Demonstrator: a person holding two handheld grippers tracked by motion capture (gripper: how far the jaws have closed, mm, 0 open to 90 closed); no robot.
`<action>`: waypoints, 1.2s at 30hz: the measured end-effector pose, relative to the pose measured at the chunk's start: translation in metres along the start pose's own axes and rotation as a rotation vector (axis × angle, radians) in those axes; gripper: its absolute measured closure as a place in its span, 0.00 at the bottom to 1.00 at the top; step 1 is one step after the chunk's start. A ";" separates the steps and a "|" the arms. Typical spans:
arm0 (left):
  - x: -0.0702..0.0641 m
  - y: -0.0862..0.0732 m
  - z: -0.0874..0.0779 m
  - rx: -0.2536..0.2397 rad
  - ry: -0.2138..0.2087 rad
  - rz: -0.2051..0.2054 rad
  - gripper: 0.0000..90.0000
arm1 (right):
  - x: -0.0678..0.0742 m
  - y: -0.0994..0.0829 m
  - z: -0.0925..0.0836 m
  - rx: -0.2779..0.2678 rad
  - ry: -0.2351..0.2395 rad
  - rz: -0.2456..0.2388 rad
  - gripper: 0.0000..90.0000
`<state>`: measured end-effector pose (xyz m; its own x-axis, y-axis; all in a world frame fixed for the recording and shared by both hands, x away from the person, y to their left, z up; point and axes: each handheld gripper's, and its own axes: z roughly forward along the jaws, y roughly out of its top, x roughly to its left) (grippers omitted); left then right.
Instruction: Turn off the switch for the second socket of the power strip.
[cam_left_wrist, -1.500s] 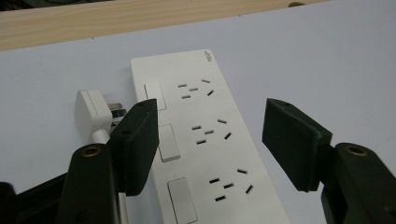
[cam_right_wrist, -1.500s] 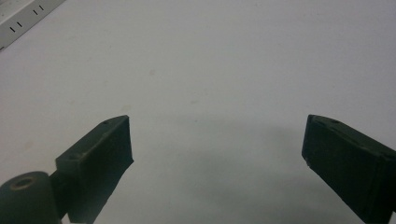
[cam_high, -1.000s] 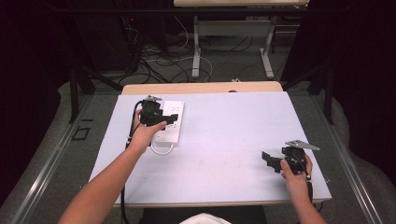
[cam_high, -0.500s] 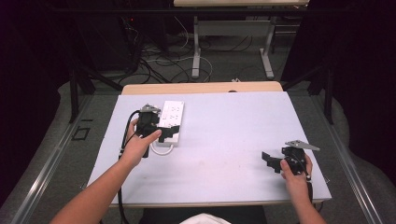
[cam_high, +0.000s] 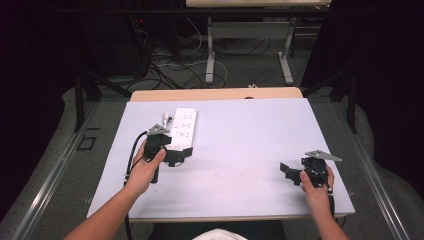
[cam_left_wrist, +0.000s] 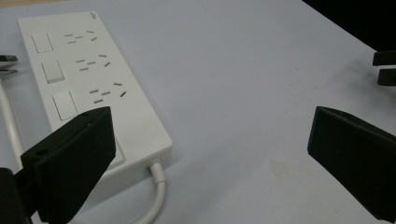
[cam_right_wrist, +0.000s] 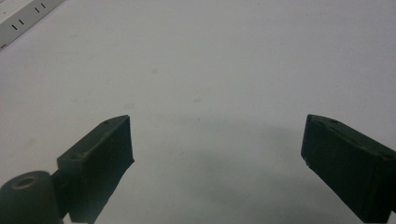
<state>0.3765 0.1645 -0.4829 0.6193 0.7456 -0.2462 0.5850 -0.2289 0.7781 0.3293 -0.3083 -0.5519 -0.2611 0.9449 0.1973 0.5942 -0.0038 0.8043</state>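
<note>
Fingers of the left gripper (cam_high: 181, 156) stand spread wide, having just been opening, with nothing between them; in the left gripper view one black finger (cam_left_wrist: 70, 158) overlaps the near corner of the power strip and the other (cam_left_wrist: 355, 158) hangs over bare table. Right gripper (cam_high: 287, 171) likewise gapes wide and holds nothing, its fingers (cam_right_wrist: 100, 154) framing only plain tabletop.

Item in hand: a white three-gang power strip (cam_high: 183, 129), lying flat toward ten o'clock on the pale table (cam_high: 250, 145), long axis running roughly twelve to six. Its white cable (cam_left_wrist: 159, 196) leaves the near end and curls back toward the left side; a small plug (cam_high: 167, 119) lies just beside the far-left corner of the strip. All three socket groups are vacant.

Left gripper sits at the strip's near end, around eight o'clock from table centre. Right gripper rests well apart at four o'clock, near the table edge.

Assessment: the strip appears set down and let go, so placement looks complete. No further work on it is evident; I judge the sequence at or near its close.
</note>
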 end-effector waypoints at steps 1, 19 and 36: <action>-0.001 -0.002 -0.001 -0.006 0.002 -0.003 0.01 | 0.000 0.000 0.000 0.000 0.000 0.002 0.09; 0.006 -0.048 -0.034 -0.062 0.017 -0.104 0.02 | 0.001 0.000 -0.001 -0.003 -0.002 0.002 0.09; 0.035 -0.091 -0.039 -0.063 0.152 -0.151 0.04 | 0.002 0.000 -0.001 0.001 0.000 0.005 0.09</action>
<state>0.3250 0.2355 -0.5398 0.4385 0.8552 -0.2763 0.6283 -0.0718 0.7747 0.3282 -0.3071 -0.5511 -0.2581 0.9448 0.2020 0.5967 -0.0085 0.8024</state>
